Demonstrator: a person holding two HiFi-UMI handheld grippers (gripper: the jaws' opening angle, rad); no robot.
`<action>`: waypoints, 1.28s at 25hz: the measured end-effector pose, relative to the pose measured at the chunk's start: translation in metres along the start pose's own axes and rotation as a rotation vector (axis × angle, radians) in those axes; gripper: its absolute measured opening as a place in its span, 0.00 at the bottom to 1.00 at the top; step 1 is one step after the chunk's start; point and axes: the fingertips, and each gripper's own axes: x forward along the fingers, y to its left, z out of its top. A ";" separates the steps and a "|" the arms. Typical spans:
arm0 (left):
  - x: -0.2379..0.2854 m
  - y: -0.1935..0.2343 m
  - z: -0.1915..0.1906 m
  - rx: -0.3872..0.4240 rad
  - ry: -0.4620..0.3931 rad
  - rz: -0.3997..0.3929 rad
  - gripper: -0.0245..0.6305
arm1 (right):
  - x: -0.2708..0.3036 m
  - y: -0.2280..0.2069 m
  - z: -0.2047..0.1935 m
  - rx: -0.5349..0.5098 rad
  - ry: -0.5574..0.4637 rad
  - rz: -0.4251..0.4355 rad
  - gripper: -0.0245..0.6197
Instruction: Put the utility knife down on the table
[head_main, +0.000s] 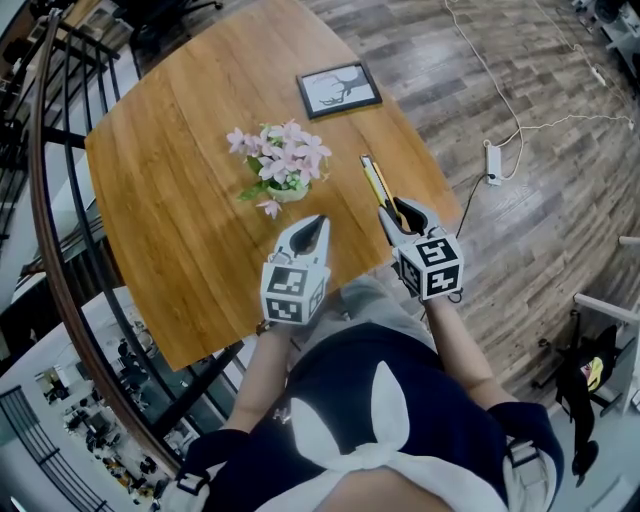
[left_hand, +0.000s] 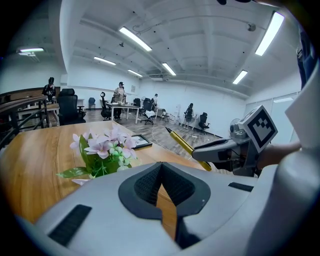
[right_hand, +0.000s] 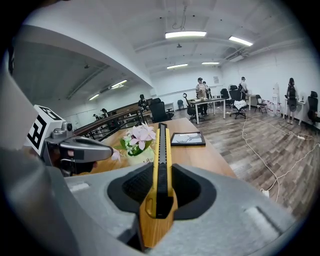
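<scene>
A yellow utility knife (head_main: 375, 180) with a black slider points away from me over the right part of the wooden table (head_main: 180, 200). My right gripper (head_main: 398, 215) is shut on its rear end. In the right gripper view the knife (right_hand: 161, 145) runs straight out between the jaws of that gripper (right_hand: 161, 172), its tip near the flowers. Whether the knife touches the table I cannot tell. My left gripper (head_main: 318, 222) hovers over the table's near edge, shut with nothing in it. In the left gripper view its tips (left_hand: 161, 167) meet, and the knife (left_hand: 182, 145) shows at the right.
A small pot of pink flowers (head_main: 280, 165) stands mid-table, just left of the knife tip. A framed picture (head_main: 338, 88) lies at the table's far side. A railing (head_main: 50, 220) runs along the left. On the floor at right lie a cable and a power strip (head_main: 492, 162).
</scene>
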 end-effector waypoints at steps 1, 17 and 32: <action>0.001 0.000 0.000 0.000 0.001 -0.001 0.06 | 0.001 0.000 -0.001 -0.002 0.005 -0.001 0.22; 0.002 0.002 -0.009 -0.010 0.014 0.004 0.06 | 0.015 0.002 -0.018 -0.019 0.056 0.015 0.22; 0.004 0.004 -0.008 -0.014 0.012 0.013 0.06 | 0.022 0.002 -0.028 -0.044 0.086 0.027 0.22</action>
